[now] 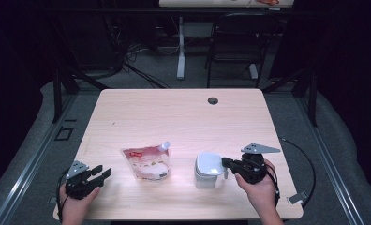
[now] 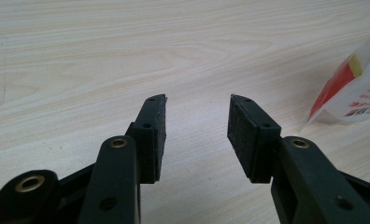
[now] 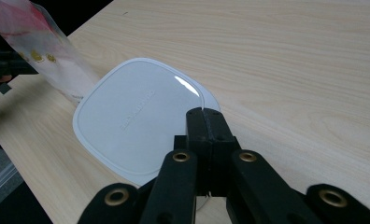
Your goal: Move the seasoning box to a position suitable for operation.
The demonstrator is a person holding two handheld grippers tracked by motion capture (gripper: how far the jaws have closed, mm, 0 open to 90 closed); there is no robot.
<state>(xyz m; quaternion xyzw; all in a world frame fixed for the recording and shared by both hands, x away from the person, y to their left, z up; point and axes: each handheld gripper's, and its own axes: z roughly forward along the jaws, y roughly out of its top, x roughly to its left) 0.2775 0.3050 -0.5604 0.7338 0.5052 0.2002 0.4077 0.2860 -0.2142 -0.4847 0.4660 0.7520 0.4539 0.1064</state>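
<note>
A pink and white spouted pouch (image 1: 147, 162) lies flat on the wooden table (image 1: 174, 117), left of a white lidded container (image 1: 207, 171). My left gripper (image 1: 101, 172) rests at the table's front left corner, pointing toward the pouch. Its jaws (image 2: 197, 100) stand open with bare wood between them, and the pouch's corner (image 2: 356, 93) is off to their right. My right gripper (image 1: 225, 162) is shut, its tips (image 3: 204, 112) over the near edge of the container's white lid (image 3: 136, 116). Whether something thin is pinched there I cannot tell. The pouch (image 3: 43, 46) lies beyond the lid.
A dark cable hole (image 1: 213, 100) sits near the table's far edge. Beyond the table stand a black chair (image 1: 235, 42) and a white desk leg (image 1: 180, 47). Bare wood stretches across the far half of the table.
</note>
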